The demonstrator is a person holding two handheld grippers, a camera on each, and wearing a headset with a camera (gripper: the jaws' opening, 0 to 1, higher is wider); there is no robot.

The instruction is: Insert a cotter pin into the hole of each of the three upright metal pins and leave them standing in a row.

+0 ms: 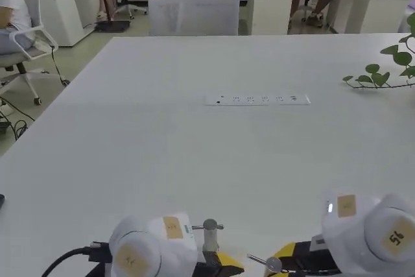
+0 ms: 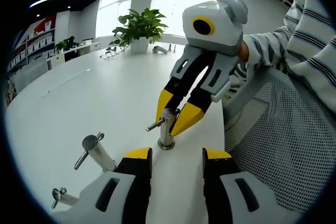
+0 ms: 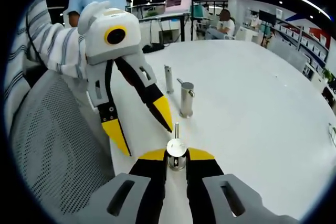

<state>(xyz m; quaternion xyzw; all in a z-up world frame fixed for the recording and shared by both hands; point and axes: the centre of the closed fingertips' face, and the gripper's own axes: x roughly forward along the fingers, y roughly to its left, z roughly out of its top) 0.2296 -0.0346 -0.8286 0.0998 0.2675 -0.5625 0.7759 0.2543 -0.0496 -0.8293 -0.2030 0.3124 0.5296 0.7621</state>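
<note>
Holds one upright metal pin (image 3: 177,157) in the right gripper (image 2: 176,115), jaws clenched on its upper part, its base standing on the white table (image 1: 194,160). Shows a cotter pin (image 2: 154,125) through the head of this held pin, sticking out to one side. Has the left gripper (image 2: 177,155) released, jaws spread wide and touching nothing, tips just beside the held pin. Places a second pin (image 3: 186,98) near the held pin, upright, with a second cotter pin (image 2: 83,158) across its head. Places a third pin (image 3: 168,78) beyond that, farther from the held pin; hard to tell whether it carries one. Well apart from the held pin, a power strip (image 1: 257,100) and a plant (image 1: 389,69).
</note>
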